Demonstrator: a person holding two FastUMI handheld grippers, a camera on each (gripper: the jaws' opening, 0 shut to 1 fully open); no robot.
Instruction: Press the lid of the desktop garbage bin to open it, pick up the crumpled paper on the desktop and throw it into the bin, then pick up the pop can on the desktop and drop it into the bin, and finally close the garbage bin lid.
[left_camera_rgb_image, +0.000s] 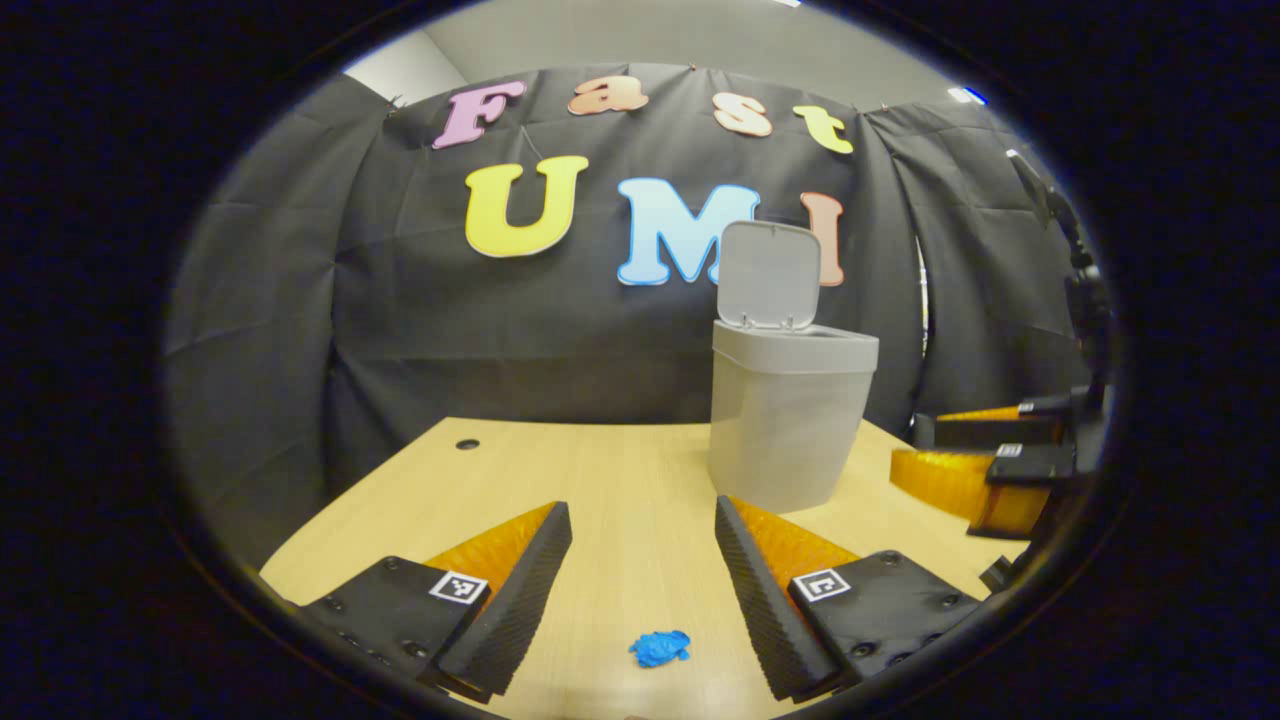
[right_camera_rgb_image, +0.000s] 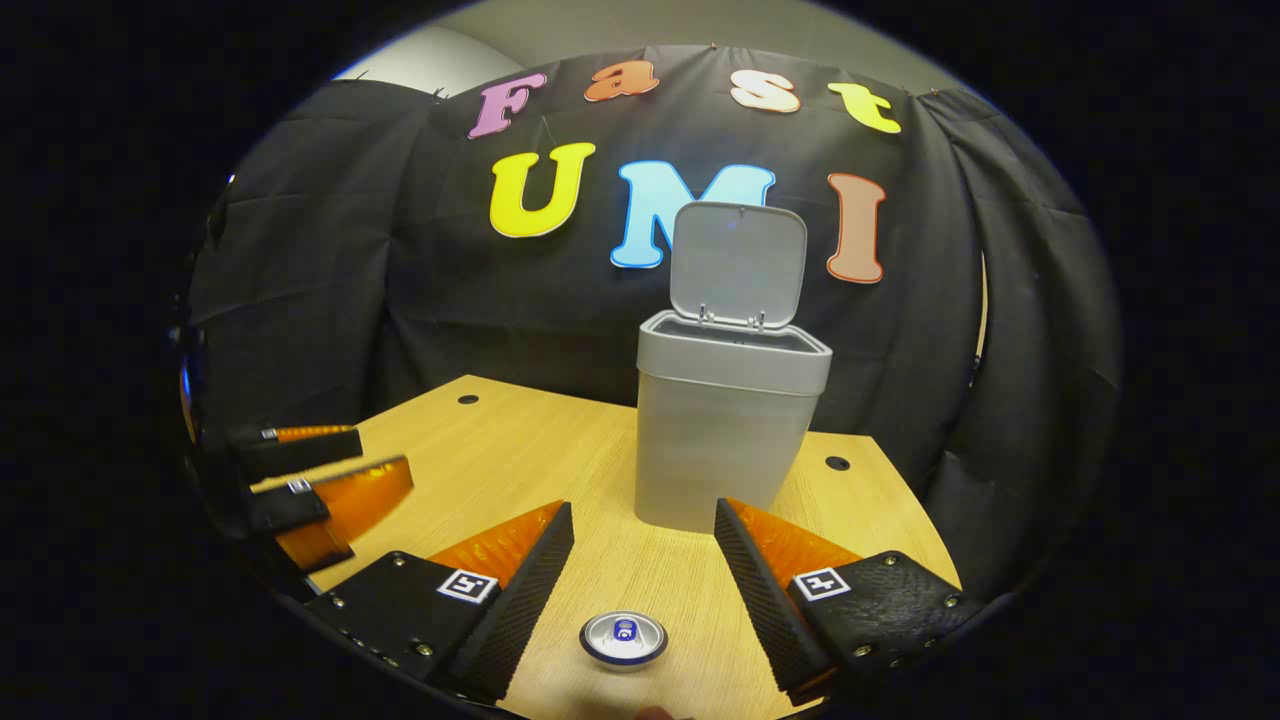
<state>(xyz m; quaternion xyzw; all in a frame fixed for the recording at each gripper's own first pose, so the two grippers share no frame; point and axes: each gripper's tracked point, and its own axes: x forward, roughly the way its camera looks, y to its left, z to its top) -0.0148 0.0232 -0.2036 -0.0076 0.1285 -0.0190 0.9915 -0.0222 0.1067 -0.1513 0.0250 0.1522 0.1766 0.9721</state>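
Observation:
The grey garbage bin (left_camera_rgb_image: 790, 420) stands on the wooden desk (left_camera_rgb_image: 620, 470) with its lid (left_camera_rgb_image: 768, 275) raised upright. In the right gripper view the bin (right_camera_rgb_image: 725, 440) is straight ahead, its lid (right_camera_rgb_image: 738, 262) up. A blue crumpled paper (left_camera_rgb_image: 660, 648) lies on the desk, low between my left gripper's (left_camera_rgb_image: 640, 520) open fingers. A pop can (right_camera_rgb_image: 624, 638) stands upright on the desk, below and between my right gripper's (right_camera_rgb_image: 640, 520) open fingers. Neither gripper touches anything. The right gripper (left_camera_rgb_image: 985, 470) shows at the right edge of the left gripper view; the left gripper (right_camera_rgb_image: 320, 480) sits at the left of the right gripper view.
Black cloth walls close the booth behind and beside the desk. Small cable holes (right_camera_rgb_image: 837, 463) (left_camera_rgb_image: 467, 443) mark the desk's far corners. The desk's right edge runs close past the bin.

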